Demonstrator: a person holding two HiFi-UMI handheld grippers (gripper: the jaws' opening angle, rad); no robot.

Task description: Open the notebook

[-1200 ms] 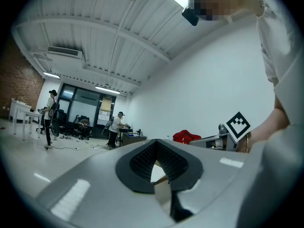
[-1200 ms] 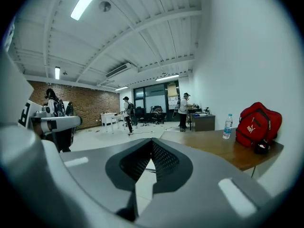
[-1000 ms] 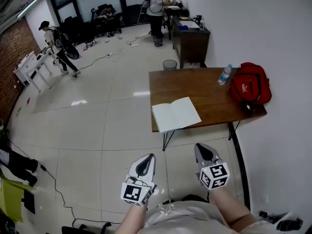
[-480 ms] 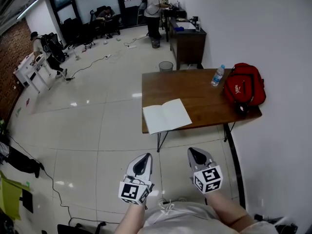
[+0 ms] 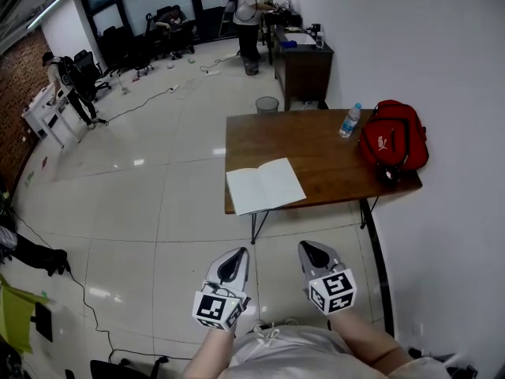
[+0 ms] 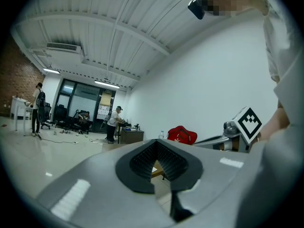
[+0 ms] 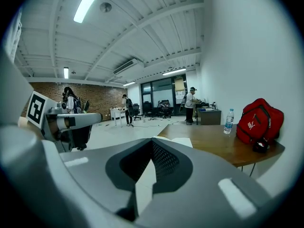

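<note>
Away from the open notebook (image 5: 264,185), left gripper (image 5: 238,254) and right gripper (image 5: 307,247) hold fingers (image 6: 141,161) together.

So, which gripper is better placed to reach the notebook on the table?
Left, narrowly: the left gripper lines up with the left page of the open notebook at the near-left corner of the table; the right gripper lines up only with its right edge. Neither holds anything.

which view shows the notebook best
The head view: the notebook lies open at the table corner, both blank pages seen from above. The right gripper view catches it low and edge-on, a pale strip. The left gripper view shows barely a sliver of it.
</note>
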